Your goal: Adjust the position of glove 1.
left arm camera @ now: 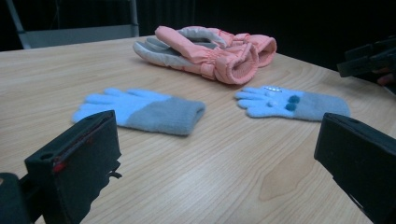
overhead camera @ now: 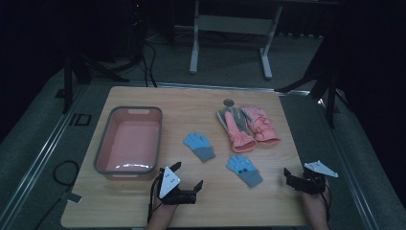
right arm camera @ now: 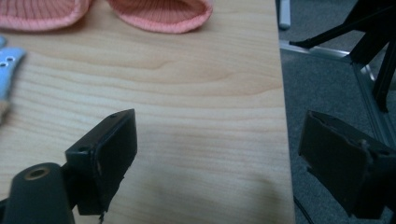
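Two blue gloves [overhead camera: 200, 146] [overhead camera: 244, 170] lie on the table [overhead camera: 268, 201], near the left gripper [overhead camera: 187, 176] at 1 and 3 o'clock. Both grippers gape, nothing held; right gripper [overhead camera: 295, 175] sits at the table's right edge.

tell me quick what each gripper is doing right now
left gripper: open, holding nothing
right gripper: open, holding nothing

Two small knitted gloves in light blue with grey cuffs lie on the one wooden table [overhead camera: 143, 206]: one [overhead camera: 199, 146] nearer the basin, one [overhead camera: 244, 169] with dark dots. Two padded pink winter gloves [overhead camera: 235, 127] [overhead camera: 261, 124]. One pink plastic basin with a grey rim [overhead camera: 128, 141].
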### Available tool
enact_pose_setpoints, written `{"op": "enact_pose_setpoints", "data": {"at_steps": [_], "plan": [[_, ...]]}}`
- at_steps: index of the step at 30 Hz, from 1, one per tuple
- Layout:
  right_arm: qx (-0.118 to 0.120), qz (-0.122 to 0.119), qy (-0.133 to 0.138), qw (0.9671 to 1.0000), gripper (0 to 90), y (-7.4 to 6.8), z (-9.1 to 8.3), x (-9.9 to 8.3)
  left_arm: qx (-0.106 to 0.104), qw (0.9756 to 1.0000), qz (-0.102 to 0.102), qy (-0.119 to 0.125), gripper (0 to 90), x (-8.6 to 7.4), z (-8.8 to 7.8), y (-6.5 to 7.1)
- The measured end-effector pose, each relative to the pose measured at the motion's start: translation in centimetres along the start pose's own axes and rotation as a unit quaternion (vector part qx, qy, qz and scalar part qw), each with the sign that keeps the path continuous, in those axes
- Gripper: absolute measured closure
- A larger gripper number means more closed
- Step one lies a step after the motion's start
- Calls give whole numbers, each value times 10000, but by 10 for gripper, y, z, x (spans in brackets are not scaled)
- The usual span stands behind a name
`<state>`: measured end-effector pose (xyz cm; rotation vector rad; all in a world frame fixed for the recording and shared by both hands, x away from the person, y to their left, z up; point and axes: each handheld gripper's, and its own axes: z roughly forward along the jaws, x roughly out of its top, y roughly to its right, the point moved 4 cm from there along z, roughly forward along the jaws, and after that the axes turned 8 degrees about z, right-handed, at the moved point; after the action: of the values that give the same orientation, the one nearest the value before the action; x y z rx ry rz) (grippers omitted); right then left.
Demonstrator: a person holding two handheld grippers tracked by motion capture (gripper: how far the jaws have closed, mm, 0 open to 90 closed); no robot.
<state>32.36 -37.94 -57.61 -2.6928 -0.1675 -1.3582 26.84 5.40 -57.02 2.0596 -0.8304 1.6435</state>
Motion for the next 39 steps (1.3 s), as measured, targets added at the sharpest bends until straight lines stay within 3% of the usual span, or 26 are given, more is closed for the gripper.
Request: {"op": "enact_pose_setpoints", "data": {"at_steps": [3,4,5,8,11,14,19,23,32,39], "plan": [[679,301,-518,9959,129,-1,5,0,-24,10000,20,-4,5,0,0,0],[679,301,-518,9959,129,-1,5,0,-24,10000,20,-4,5,0,0,0],[827,380,-612,9940,136,-3,8,0,-41,10000,33,-7,5,0,0,0],[718,238,-622,9952,135,-7,8,2,-42,10000,34,-4,5,0,0,1],[730,246,-557,9955,135,-12,5,9,-33,10000,35,-2,5,0,0,1],[669,89,-387,9970,133,-20,0,21,-34,10000,32,0,5,0,0,1],[960,315,-70,9949,128,-35,-9,50,-34,10000,26,6,5,0,0,1],[971,-61,102,9952,123,-52,-14,71,-40,10000,32,10,5,0,0,1],[1564,-278,271,9869,279,-87,-8,105,-43,10000,24,29,5,0,0,1],[1807,-643,251,9811,337,-122,2,116,-37,10000,-21,57,5,0,0,0]]}}
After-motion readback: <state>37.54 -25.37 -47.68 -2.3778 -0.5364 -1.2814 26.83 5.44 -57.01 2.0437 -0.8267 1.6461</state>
